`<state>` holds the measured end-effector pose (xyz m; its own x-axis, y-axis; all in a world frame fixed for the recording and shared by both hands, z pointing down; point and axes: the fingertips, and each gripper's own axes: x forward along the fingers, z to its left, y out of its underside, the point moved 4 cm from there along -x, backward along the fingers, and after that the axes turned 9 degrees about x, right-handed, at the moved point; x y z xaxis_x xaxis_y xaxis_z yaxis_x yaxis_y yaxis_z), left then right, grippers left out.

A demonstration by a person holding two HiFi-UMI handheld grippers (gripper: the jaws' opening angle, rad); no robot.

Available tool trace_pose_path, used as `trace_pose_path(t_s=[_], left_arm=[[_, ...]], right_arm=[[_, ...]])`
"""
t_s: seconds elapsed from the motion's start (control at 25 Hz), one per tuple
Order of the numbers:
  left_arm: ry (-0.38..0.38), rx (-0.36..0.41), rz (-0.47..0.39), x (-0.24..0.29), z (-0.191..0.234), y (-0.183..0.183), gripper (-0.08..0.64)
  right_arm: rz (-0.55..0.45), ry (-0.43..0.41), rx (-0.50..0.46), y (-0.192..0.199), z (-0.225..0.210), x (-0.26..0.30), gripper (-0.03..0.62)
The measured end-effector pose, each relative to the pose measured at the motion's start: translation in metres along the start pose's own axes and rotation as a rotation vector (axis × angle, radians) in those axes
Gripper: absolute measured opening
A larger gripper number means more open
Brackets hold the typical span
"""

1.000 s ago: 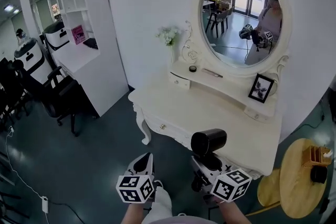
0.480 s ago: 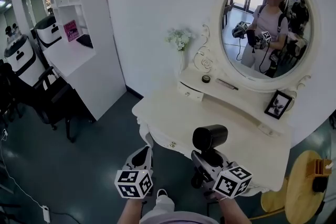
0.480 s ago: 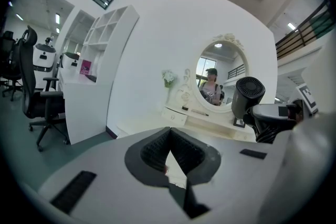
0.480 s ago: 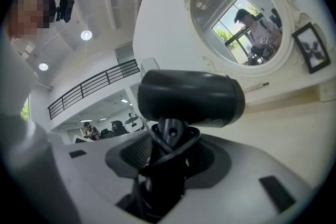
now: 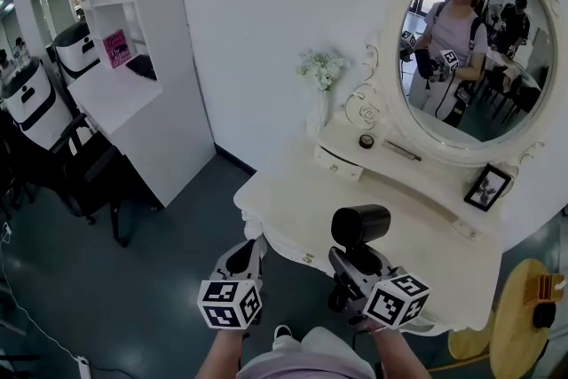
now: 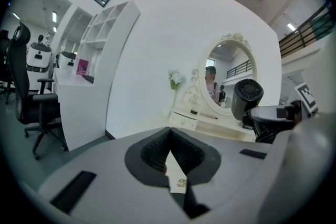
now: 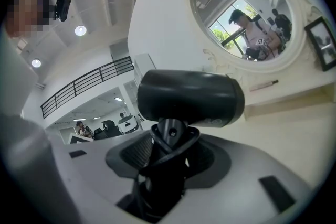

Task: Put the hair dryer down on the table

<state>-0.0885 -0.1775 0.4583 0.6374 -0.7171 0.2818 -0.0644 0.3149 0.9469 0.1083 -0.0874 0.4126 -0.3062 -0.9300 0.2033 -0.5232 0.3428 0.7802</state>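
Surface (image 5: 293, 191) has drawn closer! Right gripper (image 5: 353, 262) fingers pinch the hair dryer (image 5: 359, 226) by its handle, barrel clear above the edge for lowering (left gripper (image 5: 247, 257) fingers pressed together, empty).

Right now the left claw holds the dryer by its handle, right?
No. The right claw holds the dryer by its handle, as the right gripper view shows. The left claw is shut on nothing.
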Motion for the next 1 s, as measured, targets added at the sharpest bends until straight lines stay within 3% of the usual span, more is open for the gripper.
trace_pose_path(t_s=[0.44,1.0], left_arm=[[-0.039,-0.055,0.01,0.042,0.025,-0.002,0.0],[-0.134,-0.046,0.023,0.077,0.056,-0.011,0.0]], right_arm=[[0.061,-0.017,-0.021,-0.017,-0.021,0.061,0.199],[0.164,-0.061,-0.091,-0.031,-0.042,0.139,0.198]])
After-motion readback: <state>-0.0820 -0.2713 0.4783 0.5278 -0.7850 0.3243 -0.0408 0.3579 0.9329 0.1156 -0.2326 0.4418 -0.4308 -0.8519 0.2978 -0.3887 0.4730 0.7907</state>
